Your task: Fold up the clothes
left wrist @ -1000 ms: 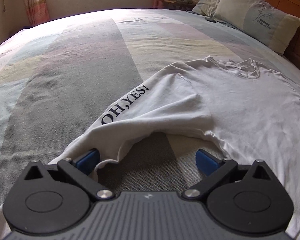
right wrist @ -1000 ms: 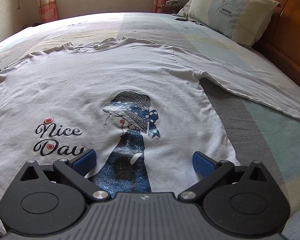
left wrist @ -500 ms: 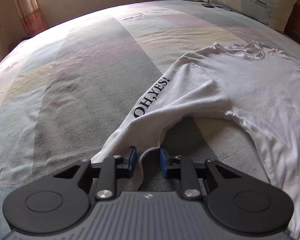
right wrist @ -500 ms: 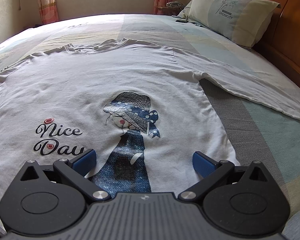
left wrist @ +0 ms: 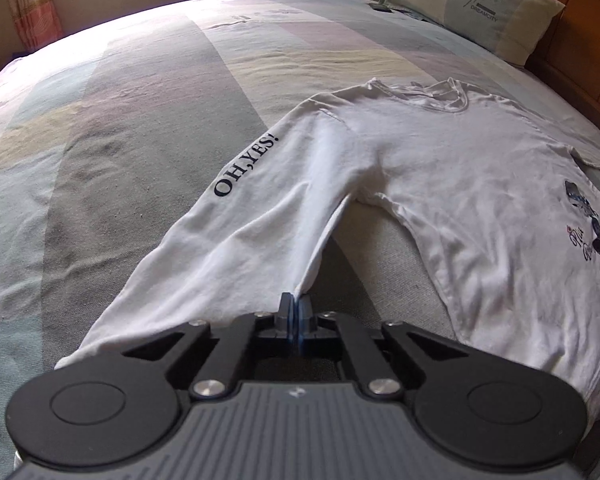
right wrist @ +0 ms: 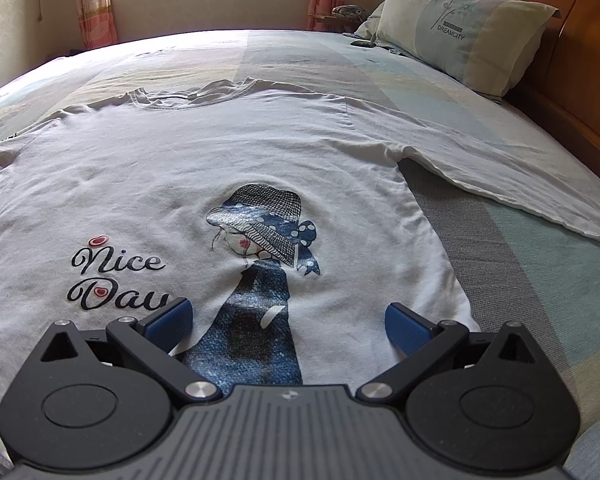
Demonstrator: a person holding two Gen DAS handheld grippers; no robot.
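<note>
Left wrist view: the left gripper (left wrist: 299,312), spread wide a second ago, is now pinching the sleeve (left wrist: 256,220) of the shirt (right wrist: 204,172), which is lying flat on the bed (left wrist: 120,128), collar pointing away; the right gripper (right wrist: 288,320) is hovering agape.

The shirt (right wrist: 260,152) is white with a blue girl print (right wrist: 264,264) and black letters. The bed (left wrist: 140,120) cover has grey, green and yellow stripes.
</note>
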